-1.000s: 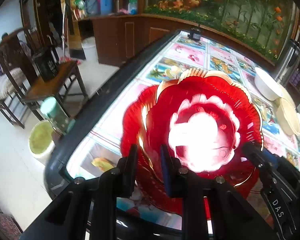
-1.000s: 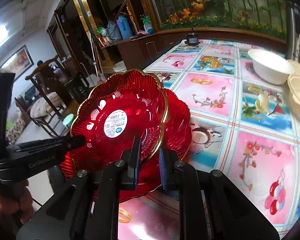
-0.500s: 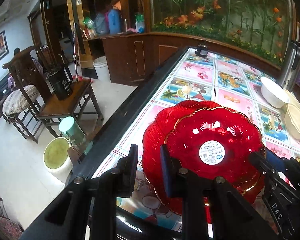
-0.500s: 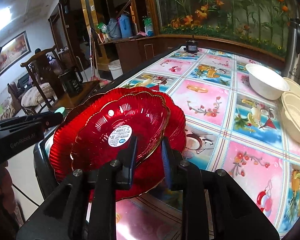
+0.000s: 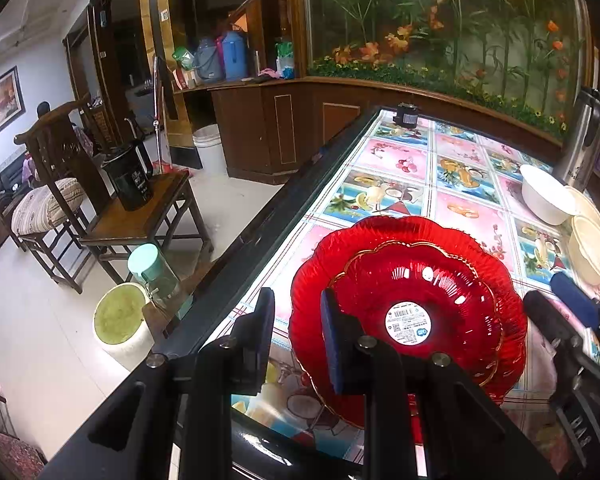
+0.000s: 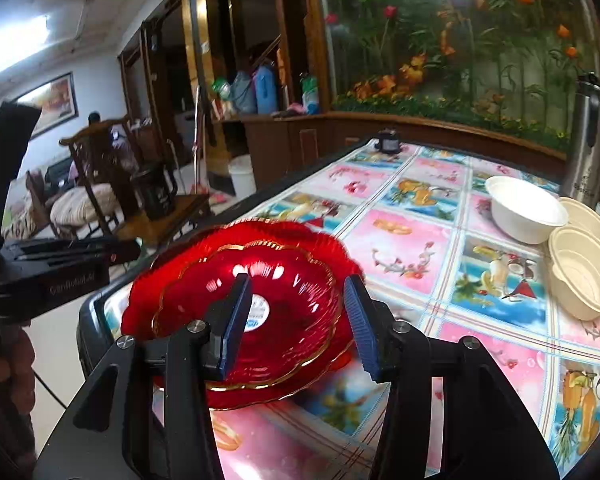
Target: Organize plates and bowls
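Currently: two red plates nested at the counter's near left edge

- Far left, off the counter: a dark wooden stool (image 5: 140, 216) carries a black jug (image 5: 130, 180). Nearer the counter edge stands a clear jar with a mint-green lid (image 5: 150, 268).
- Left claw (image 5: 296, 300): the pads stand a narrow gap apart over the counter's black edge and clamp nothing. The larger plate's left rim shows through the gap.
- Large scalloped red glass plate (image 5: 320, 272): lies flat on the counter with the fruit-picture cloth (image 5: 404, 160), at its near left edge.
- Smaller gold-rimmed red glass plate (image 5: 452, 280): sits upright inside the large one, with a round white sticker (image 5: 407, 323) at its centre.
- Right claw (image 6: 297, 284): the blue pads are spreading apart. The small plate's near rim shows in the gap between them, and neither pad presses on it.
- Right side of the counter, well apart from the plates: a white bowl (image 6: 524, 208) and, just beside it, a stack of cream bowls (image 6: 584, 276).
- Behind the bowls: a tall steel flask (image 6: 590, 140).
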`<state>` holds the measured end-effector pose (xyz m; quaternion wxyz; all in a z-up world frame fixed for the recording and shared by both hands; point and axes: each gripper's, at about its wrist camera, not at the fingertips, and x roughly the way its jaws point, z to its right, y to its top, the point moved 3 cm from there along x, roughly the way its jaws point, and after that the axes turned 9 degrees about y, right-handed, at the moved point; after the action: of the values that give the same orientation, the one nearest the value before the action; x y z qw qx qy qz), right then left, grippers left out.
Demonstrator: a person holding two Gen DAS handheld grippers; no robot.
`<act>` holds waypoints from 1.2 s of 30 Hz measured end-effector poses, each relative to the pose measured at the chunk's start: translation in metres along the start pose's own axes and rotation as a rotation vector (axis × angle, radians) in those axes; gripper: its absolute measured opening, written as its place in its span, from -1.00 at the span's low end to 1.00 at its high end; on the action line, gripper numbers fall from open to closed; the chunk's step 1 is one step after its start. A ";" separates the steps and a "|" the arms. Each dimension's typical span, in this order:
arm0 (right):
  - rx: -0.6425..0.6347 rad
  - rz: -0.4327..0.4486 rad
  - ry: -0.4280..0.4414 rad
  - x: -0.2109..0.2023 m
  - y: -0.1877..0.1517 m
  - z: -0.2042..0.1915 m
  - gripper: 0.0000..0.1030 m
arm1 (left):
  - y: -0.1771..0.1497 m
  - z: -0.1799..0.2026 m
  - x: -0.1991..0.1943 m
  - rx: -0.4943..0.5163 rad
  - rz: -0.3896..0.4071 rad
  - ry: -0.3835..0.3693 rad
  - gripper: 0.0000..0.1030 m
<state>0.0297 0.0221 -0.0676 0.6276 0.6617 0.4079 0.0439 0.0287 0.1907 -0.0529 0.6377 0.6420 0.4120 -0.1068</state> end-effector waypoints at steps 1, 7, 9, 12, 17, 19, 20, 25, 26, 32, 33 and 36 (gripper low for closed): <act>0.004 0.019 -0.013 -0.004 0.001 0.004 -0.06 | 0.000 0.001 -0.001 0.002 0.003 -0.002 -0.55; 0.022 0.064 -0.051 -0.014 0.000 0.023 -0.06 | 0.000 0.008 -0.006 0.018 0.024 0.005 -0.03; 0.032 0.073 -0.062 -0.016 -0.001 0.029 -0.06 | 0.000 0.009 -0.008 0.023 0.040 0.019 0.11; 0.067 0.091 -0.069 -0.020 0.000 0.041 -0.01 | 0.002 0.011 -0.011 0.025 0.055 0.022 0.28; 0.128 0.119 -0.056 -0.027 0.001 0.057 0.13 | 0.004 0.014 -0.016 0.021 0.081 0.030 0.55; 0.164 0.123 -0.035 -0.026 0.001 0.064 0.13 | 0.004 0.017 -0.018 0.021 0.086 0.020 0.55; 0.184 0.122 -0.032 -0.026 0.000 0.068 0.13 | 0.004 0.019 -0.019 0.022 0.086 0.007 0.55; 0.281 0.103 0.006 -0.021 -0.004 0.085 0.13 | -0.003 0.038 -0.032 -0.008 0.102 -0.123 0.59; 0.299 0.103 0.010 -0.021 -0.006 0.088 0.13 | -0.006 0.044 -0.036 -0.016 0.108 -0.168 0.59; 0.334 0.126 -0.001 -0.031 -0.007 0.098 0.13 | -0.016 0.096 -0.067 0.057 0.166 -0.301 0.60; 0.332 0.131 -0.005 -0.033 -0.007 0.099 0.13 | -0.017 0.104 -0.071 0.077 0.172 -0.312 0.60; 0.326 0.151 -0.021 -0.046 -0.008 0.109 0.13 | -0.020 0.128 -0.081 0.128 0.178 -0.333 0.61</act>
<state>0.0576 -0.0925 -0.0765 0.5111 0.7839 0.3521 0.0171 0.0135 0.0400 -0.0347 0.6619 0.6885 0.2350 -0.1806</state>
